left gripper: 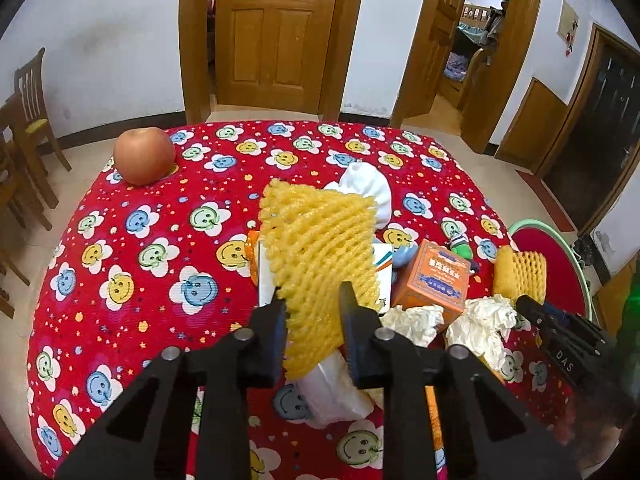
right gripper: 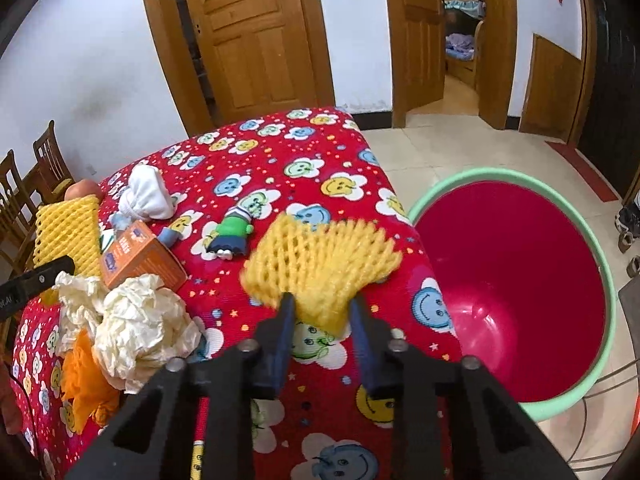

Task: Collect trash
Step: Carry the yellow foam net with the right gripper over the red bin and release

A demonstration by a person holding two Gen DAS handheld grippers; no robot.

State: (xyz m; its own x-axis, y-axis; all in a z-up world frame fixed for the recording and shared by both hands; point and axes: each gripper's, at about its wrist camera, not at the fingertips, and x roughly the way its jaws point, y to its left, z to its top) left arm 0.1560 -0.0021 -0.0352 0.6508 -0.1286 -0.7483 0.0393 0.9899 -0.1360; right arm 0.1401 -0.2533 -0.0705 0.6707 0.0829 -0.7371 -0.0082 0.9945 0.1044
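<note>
Your left gripper (left gripper: 314,312) and right gripper (right gripper: 322,310) each pinch a yellow foam net (left gripper: 316,248) by its near edge — featherlight, squashy, springy.

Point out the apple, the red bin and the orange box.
apple (left gripper: 144,156): left wrist view, middle of its skin.
red bin (right gripper: 516,280): right wrist view, bare inner wall.
orange box (left gripper: 434,280): left wrist view, printed top face.
</note>
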